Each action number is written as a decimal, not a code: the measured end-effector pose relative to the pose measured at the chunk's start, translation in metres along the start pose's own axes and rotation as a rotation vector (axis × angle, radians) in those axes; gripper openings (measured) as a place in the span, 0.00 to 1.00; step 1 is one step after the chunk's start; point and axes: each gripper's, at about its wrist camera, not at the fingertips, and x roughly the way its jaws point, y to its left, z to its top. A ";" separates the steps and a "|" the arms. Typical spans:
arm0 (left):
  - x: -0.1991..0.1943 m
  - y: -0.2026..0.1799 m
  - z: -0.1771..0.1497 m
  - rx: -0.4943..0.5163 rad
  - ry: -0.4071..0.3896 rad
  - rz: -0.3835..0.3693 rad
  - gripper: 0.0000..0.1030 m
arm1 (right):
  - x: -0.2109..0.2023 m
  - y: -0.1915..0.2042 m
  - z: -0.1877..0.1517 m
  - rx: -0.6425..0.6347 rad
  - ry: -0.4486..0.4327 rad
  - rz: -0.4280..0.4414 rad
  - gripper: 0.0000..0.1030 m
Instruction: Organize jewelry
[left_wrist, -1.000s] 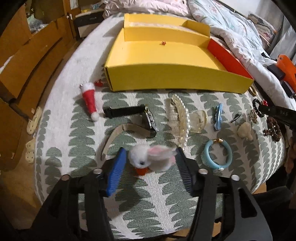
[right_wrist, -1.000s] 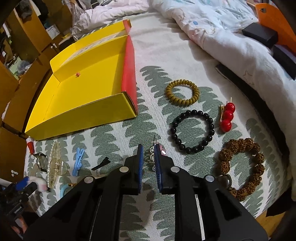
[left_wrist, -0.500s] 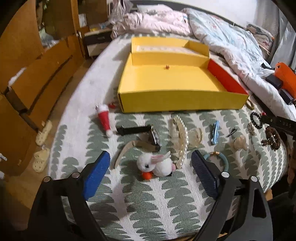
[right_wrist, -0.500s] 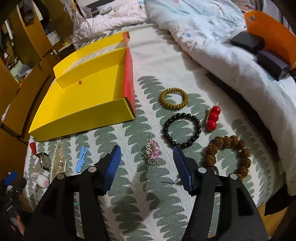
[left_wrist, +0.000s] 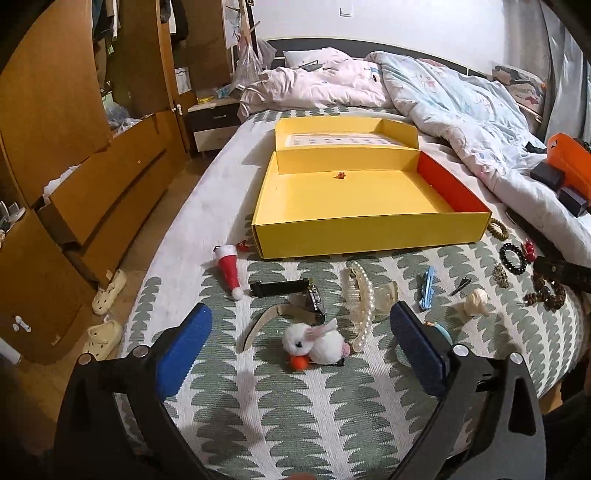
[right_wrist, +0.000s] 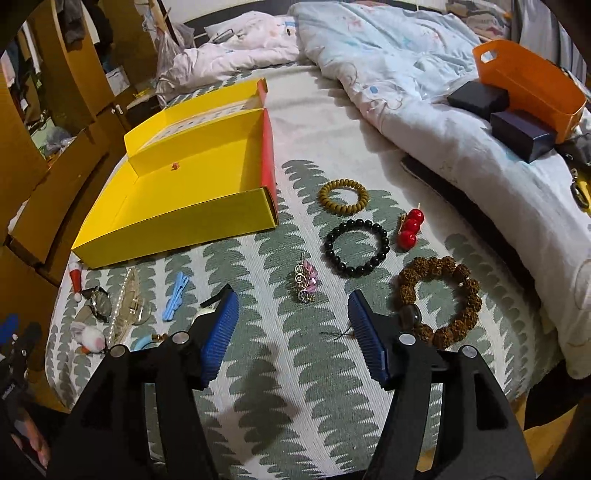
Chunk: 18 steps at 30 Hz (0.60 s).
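Spread wide with left gripper (left_wrist: 301, 341) just opening over white rabbit clip (left_wrist: 314, 345), right gripper (right_wrist: 293, 326) parted near pink brooch (right_wrist: 306, 282).

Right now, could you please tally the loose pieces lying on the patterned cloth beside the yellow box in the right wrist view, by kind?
Bead bracelets: 3 (olive, black, brown)
Cherry clip: 1
Pink brooch: 1
Blue clip: 1
Total: 6
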 end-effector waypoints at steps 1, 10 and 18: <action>-0.001 0.000 0.000 -0.002 -0.004 0.004 0.93 | -0.002 0.001 -0.001 -0.004 -0.006 -0.006 0.63; -0.007 0.004 0.001 -0.022 -0.031 0.023 0.94 | -0.016 0.001 -0.016 -0.003 -0.032 0.008 0.63; -0.007 0.004 0.002 -0.025 -0.037 0.032 0.94 | -0.024 0.000 -0.020 0.003 -0.053 0.015 0.67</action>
